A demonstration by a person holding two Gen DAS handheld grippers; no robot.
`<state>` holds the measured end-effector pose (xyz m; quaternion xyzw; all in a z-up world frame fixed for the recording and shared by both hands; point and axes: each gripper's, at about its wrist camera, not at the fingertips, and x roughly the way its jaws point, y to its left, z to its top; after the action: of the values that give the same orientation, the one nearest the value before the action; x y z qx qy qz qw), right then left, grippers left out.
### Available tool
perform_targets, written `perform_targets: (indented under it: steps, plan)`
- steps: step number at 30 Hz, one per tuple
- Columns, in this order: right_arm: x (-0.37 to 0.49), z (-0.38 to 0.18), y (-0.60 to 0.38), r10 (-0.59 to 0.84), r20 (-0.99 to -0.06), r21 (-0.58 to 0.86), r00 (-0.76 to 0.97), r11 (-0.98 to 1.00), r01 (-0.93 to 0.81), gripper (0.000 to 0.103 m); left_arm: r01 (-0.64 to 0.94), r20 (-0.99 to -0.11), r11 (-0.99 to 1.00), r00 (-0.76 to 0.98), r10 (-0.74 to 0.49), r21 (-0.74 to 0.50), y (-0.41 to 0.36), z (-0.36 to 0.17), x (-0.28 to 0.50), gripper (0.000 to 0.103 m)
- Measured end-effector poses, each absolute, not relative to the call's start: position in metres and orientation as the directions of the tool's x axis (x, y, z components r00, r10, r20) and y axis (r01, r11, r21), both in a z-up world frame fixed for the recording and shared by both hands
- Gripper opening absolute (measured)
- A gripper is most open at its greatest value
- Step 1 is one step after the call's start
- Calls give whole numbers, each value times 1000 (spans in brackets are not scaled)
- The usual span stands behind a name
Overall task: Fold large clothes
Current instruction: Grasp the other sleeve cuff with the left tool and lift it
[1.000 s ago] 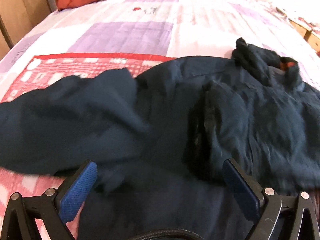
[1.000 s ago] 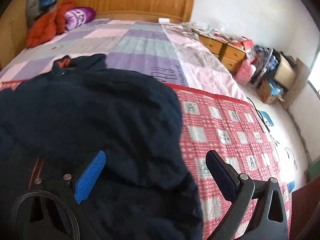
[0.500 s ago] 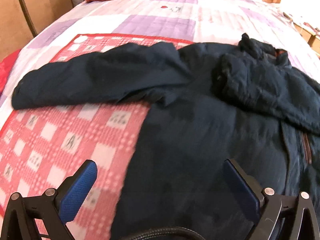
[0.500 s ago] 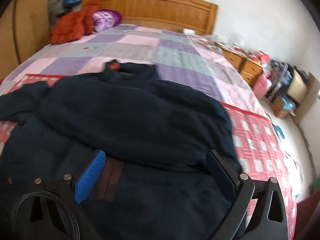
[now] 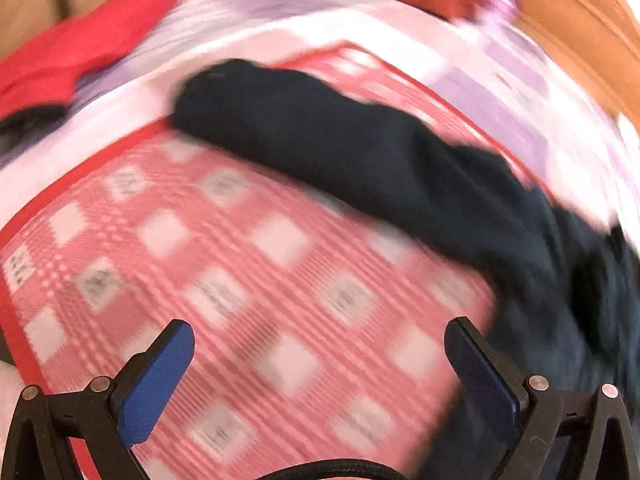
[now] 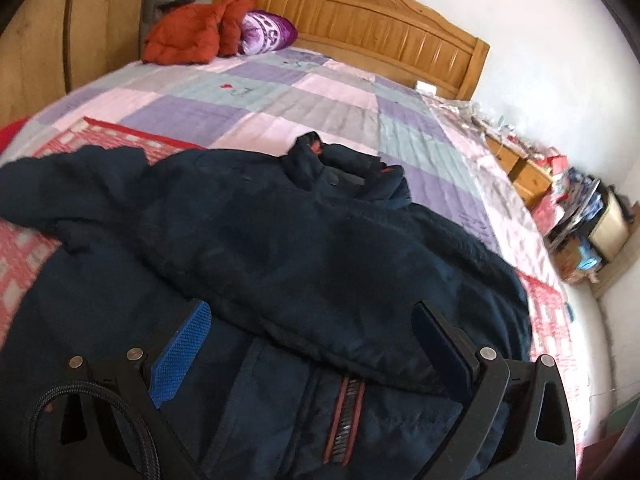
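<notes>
A dark navy jacket lies face up on a red checked blanket on the bed. Its right sleeve is folded across the chest; the zipper shows below it. Its left sleeve lies stretched out over the blanket. My left gripper is open and empty above the blanket, beside that sleeve; this view is blurred. My right gripper is open and empty just above the folded sleeve and the jacket front.
The bed has a purple and pink patchwork cover and a wooden headboard. An orange-red coat and a purple pillow lie by the headboard. A wooden wardrobe stands left; cluttered drawers stand right.
The left view has swung left from the jacket body to the outstretched sleeve and the blanket. The right gripper has drawn back slightly; the folded sleeve lies still. Both stay open.
</notes>
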<state>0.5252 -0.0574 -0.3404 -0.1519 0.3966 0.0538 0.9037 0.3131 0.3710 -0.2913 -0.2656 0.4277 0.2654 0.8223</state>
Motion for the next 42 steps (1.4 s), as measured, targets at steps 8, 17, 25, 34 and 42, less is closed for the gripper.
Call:
perform_targets:
  steps: [8,17,25,34,42]
  plan:
    - [544,-353,-99,-129,-736,-241,664,967,-79,102,-766,-854,567,482,194,-303,492,-333,356,103]
    - [540,-380,-119,-178,-748,-270,640,962,-48,102,-765,-854,492,515,78,-416,528,-389,427,103]
    - [539,-394,-133,-196,-754,-278,627,960,-34,102,-782,-838,460,530,132,-421,549,-397,459,67]
    - [542,-387,-142,-195,-741,-264,643,964,-12,102,-680,-742,629,628,235,-376,507,-318,476,16]
    - [522,-365,-161,-194,-708,-284,679,959,-22,102,-456,-615,836,765,192,-306,393,-209,510,16]
